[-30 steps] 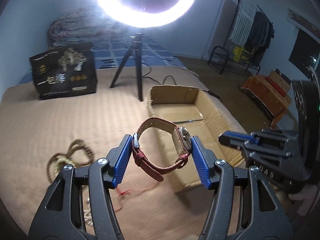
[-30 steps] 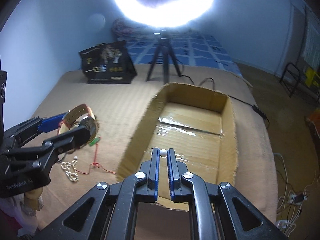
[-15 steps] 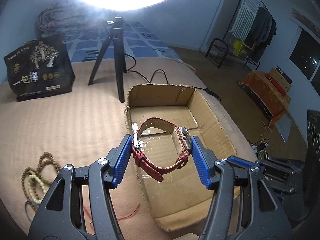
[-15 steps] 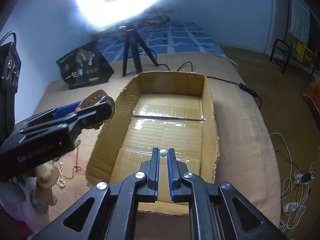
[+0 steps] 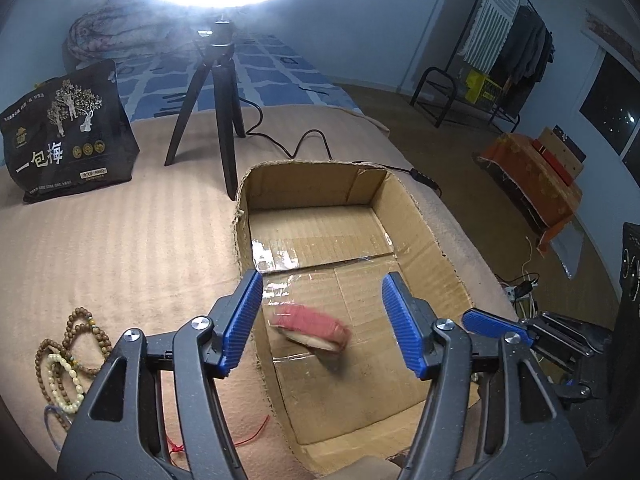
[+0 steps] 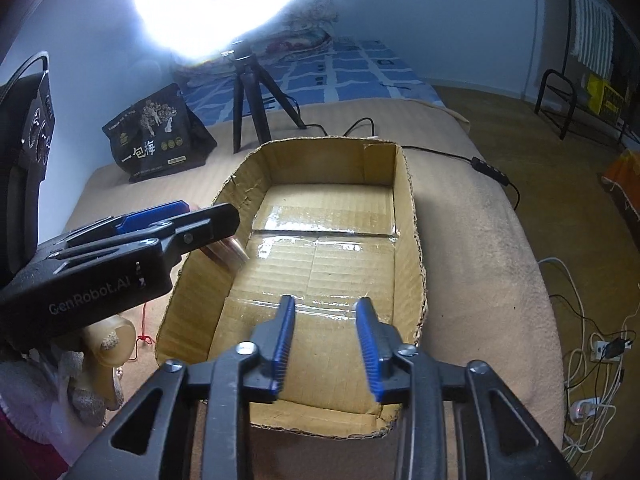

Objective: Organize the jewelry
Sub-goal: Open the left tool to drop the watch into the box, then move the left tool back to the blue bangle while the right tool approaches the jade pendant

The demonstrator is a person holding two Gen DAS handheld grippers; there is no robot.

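An open cardboard box [image 5: 424, 216] sits on the tan bed cover; it also shows in the right wrist view [image 6: 412, 216]. My left gripper [image 5: 322, 320] is open above the box's near left part. A red-strapped watch [image 5: 310, 326], blurred, is loose between and below its fingers, over the box floor. In the right wrist view the watch [image 6: 226, 252] shows as a blur under the left gripper [image 6: 192, 224]. My right gripper [image 6: 326, 344] is open and empty over the box's near end. The small white bead it held is not visible.
Bead bracelets [image 5: 68, 352] and a red string [image 5: 244, 438] lie on the cover left of the box. A ring light tripod [image 5: 218, 120] and a black bag [image 5: 66, 136] stand behind. A cable [image 6: 472, 160] runs along the right.
Both grippers have opened. The left one let go of the watch, which drops into the box. The right one let go of the white bead. Both moved over the box.
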